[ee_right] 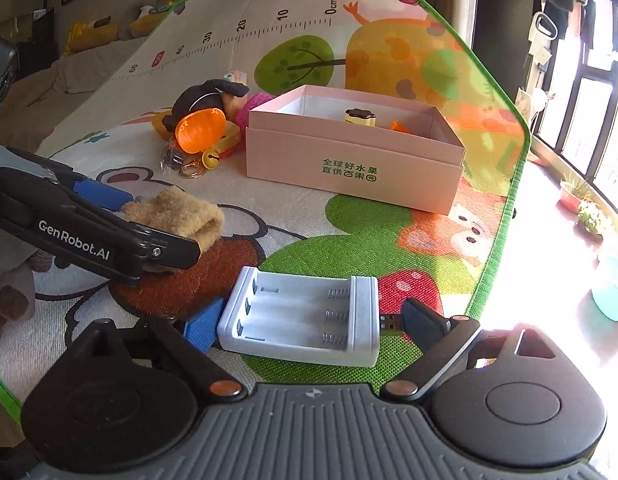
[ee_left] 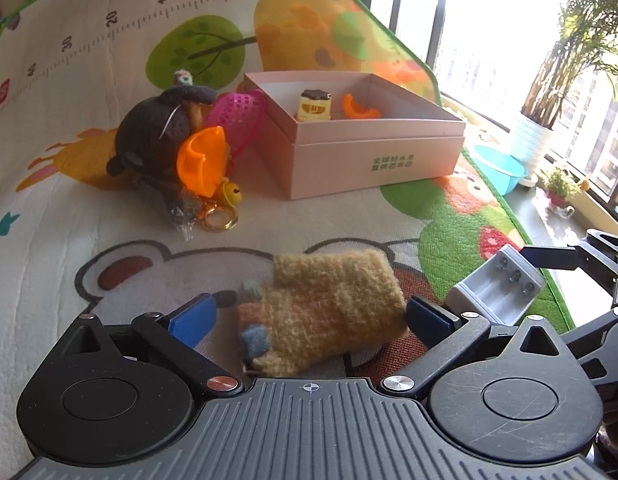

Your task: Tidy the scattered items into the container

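Note:
A pink cardboard box (ee_left: 373,152) stands on the play mat and also shows in the right wrist view (ee_right: 349,168); a small yellow toy (ee_left: 315,106) and an orange piece (ee_left: 359,108) lie inside. My left gripper (ee_left: 309,316) is open, its blue pads either side of a tan woolly pouch (ee_left: 329,308) lying on the mat; the pouch also shows in the right wrist view (ee_right: 181,216). My right gripper (ee_right: 313,320) is open around a white battery charger (ee_right: 305,320) lying on the mat, also seen in the left wrist view (ee_left: 497,284).
Left of the box lies a pile: a dark plush doll (ee_left: 157,136), an orange plastic piece (ee_left: 201,160), a pink perforated scoop (ee_left: 237,116), a bell and gold ring (ee_left: 221,216). The mat's green edge (ee_left: 509,208) runs on the right, with a blue basin (ee_left: 497,168) and potted plants beyond.

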A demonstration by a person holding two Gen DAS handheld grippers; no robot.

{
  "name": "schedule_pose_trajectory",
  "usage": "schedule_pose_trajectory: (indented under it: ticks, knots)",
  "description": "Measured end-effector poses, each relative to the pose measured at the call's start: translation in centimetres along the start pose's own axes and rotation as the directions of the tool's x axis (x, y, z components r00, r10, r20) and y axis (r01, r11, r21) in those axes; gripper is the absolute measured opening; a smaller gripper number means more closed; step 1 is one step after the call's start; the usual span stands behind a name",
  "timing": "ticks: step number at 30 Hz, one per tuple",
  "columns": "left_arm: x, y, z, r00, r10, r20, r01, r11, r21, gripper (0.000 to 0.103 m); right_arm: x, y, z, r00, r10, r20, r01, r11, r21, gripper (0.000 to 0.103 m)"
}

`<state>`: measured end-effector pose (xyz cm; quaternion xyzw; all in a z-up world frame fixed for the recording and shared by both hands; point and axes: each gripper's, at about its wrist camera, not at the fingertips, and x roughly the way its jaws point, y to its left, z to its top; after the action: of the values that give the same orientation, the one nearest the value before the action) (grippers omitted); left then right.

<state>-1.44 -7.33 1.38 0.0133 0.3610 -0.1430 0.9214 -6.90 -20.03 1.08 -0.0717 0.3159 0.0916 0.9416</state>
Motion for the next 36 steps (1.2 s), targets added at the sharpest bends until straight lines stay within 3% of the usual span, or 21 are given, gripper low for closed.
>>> schedule_pose_trajectory:
  ticks: [6, 10, 21, 24, 28, 32, 36]
  knots:
    - [0.7, -0.8, -0.3, 0.999, 0.037, -0.006, -0.037, 0.998, 0.041, 0.103, 0.0, -0.2, -0.1, 1.000, 0.004, 0.001, -0.004, 1.000, 0.011, 0.095]
    - [0.4, -0.9, -0.4, 0.998, 0.058, 0.003, -0.058, 0.997, 0.053, 0.091, 0.0, -0.2, -0.1, 1.000, 0.002, 0.002, -0.002, 1.000, 0.014, 0.095]
    - [-1.1, -0.9, -1.0, 0.998, 0.058, -0.005, -0.058, 0.996, 0.065, 0.074, 0.0, -0.3, -0.2, 1.000, 0.000, 0.005, 0.000, 1.000, 0.018, 0.097]
    - [-1.9, -0.9, -1.4, 0.998, 0.055, -0.013, -0.054, 0.997, 0.063, 0.075, 0.1, -0.3, -0.1, 1.000, -0.001, 0.003, 0.001, 1.000, 0.018, 0.097]
    - [-1.6, -0.6, -1.4, 0.997, 0.071, -0.017, -0.070, 0.997, 0.046, 0.088, 0.1, -0.2, -0.2, 1.000, -0.006, 0.002, 0.006, 1.000, 0.016, 0.098]
    - [-0.7, -0.7, -1.1, 0.997, 0.073, -0.024, -0.072, 0.996, 0.053, 0.094, 0.2, -0.3, -0.2, 1.000, -0.006, -0.002, 0.006, 1.000, 0.020, 0.098]
    - [-0.3, -0.7, -1.0, 0.998, 0.062, -0.013, -0.061, 0.997, 0.050, 0.095, 0.2, -0.4, -0.2, 1.000, -0.005, -0.003, 0.005, 1.000, 0.022, 0.099]
